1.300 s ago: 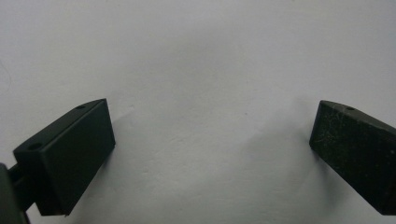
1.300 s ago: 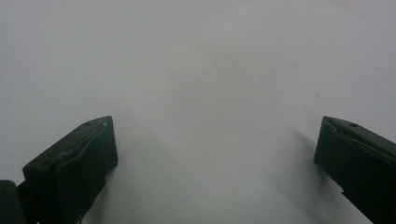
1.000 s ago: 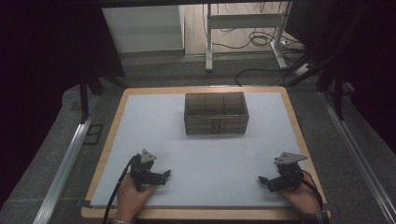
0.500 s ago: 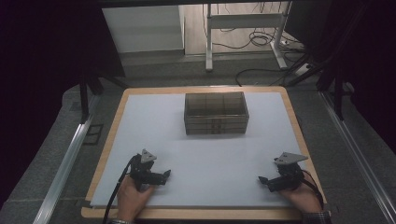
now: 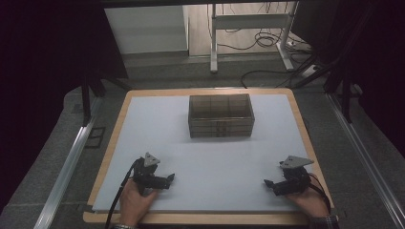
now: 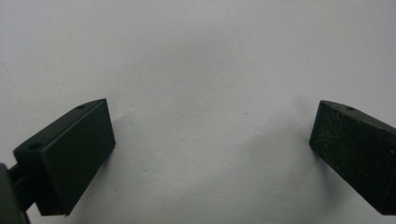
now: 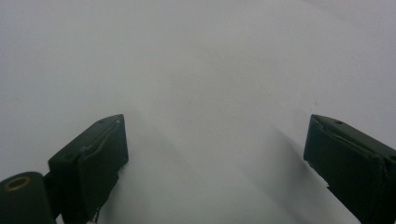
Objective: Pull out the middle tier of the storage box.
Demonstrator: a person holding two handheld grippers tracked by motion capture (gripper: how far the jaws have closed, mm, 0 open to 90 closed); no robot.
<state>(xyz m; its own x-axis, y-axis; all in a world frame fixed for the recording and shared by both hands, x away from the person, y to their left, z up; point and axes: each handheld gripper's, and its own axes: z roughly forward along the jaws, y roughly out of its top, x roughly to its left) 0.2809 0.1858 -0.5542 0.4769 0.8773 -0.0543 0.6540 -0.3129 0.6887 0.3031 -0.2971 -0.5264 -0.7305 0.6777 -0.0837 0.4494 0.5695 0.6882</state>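
On white mat (image 5: 205, 157) – L hand-held gripper (image 5: 168, 179) open | R hand-held gripper (image 5: 268, 184) open, closing slightly

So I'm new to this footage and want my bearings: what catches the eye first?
The dark see-through box with compartments, standing alone at the far middle of the white table. Then the left gripper and right gripper, one at each near corner, jaws apart over bare surface, nothing between them.
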